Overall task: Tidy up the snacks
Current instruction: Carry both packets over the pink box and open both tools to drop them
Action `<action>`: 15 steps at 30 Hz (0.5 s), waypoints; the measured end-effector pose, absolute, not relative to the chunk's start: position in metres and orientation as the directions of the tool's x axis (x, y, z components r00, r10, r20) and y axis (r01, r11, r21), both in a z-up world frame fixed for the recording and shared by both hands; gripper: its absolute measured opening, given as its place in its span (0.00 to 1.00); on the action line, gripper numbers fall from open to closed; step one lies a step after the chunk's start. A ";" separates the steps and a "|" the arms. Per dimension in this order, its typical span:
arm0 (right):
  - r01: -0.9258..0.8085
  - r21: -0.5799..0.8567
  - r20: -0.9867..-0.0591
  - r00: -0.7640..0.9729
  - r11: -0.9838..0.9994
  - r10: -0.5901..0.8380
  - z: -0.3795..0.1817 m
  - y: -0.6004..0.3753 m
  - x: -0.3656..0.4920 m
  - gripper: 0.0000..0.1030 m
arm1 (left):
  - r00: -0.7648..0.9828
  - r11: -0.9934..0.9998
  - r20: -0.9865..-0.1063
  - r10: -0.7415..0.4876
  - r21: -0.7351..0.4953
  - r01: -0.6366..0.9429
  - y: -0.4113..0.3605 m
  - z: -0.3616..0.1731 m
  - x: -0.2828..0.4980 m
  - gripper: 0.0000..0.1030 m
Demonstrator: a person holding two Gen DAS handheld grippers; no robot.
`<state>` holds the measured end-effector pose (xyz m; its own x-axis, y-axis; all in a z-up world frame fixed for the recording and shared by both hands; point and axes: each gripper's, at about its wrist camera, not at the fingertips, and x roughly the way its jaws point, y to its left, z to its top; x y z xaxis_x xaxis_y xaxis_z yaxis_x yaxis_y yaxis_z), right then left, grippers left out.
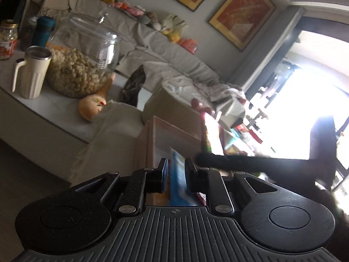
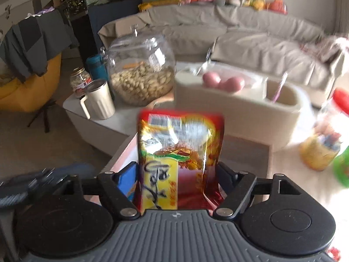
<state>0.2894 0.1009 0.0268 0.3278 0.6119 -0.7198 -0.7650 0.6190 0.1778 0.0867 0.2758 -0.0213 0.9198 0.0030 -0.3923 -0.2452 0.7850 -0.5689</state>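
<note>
My left gripper (image 1: 176,175) stands open by a narrow gap, and a blue snack packet (image 1: 177,174) stands upright between the fingers, with a little space at the left pad. It is over a pale cardboard box (image 1: 174,131). My right gripper (image 2: 177,176) is shut on a red and yellow snack bag (image 2: 181,144), held upright with the jaws wide, above the same box (image 2: 246,150). In the right wrist view the left gripper (image 2: 32,185) shows blurred at the lower left. In the left wrist view the right one (image 1: 250,163) is a dark bar.
On the low white table (image 2: 102,124) stand a glass jar of peanuts (image 2: 141,74), a cream mug (image 2: 99,100), a teal bottle (image 2: 97,67) and a small jar (image 2: 79,80). A cream tray (image 2: 229,107) holds pink eggs (image 2: 222,81). A red-lidded jar (image 2: 325,137) stands right, a sofa (image 2: 250,37) behind.
</note>
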 end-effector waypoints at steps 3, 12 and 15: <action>-0.760 0.217 -0.715 0.304 0.613 0.630 0.027 0.098 0.291 0.80 | 0.930 0.804 -0.366 -0.040 -0.564 -0.188 0.262 -0.018 0.075 0.19; -0.785 0.188 -0.710 0.306 0.590 0.634 0.047 0.075 0.286 0.83 | 0.915 0.874 -0.392 -0.098 -0.474 -0.109 0.217 -0.005 0.095 0.19; -0.768 0.211 -0.766 0.254 0.604 0.590 0.048 0.088 0.296 0.86 | 0.882 0.916 -0.442 -0.162 -0.399 -0.032 0.200 -0.004 0.112 0.19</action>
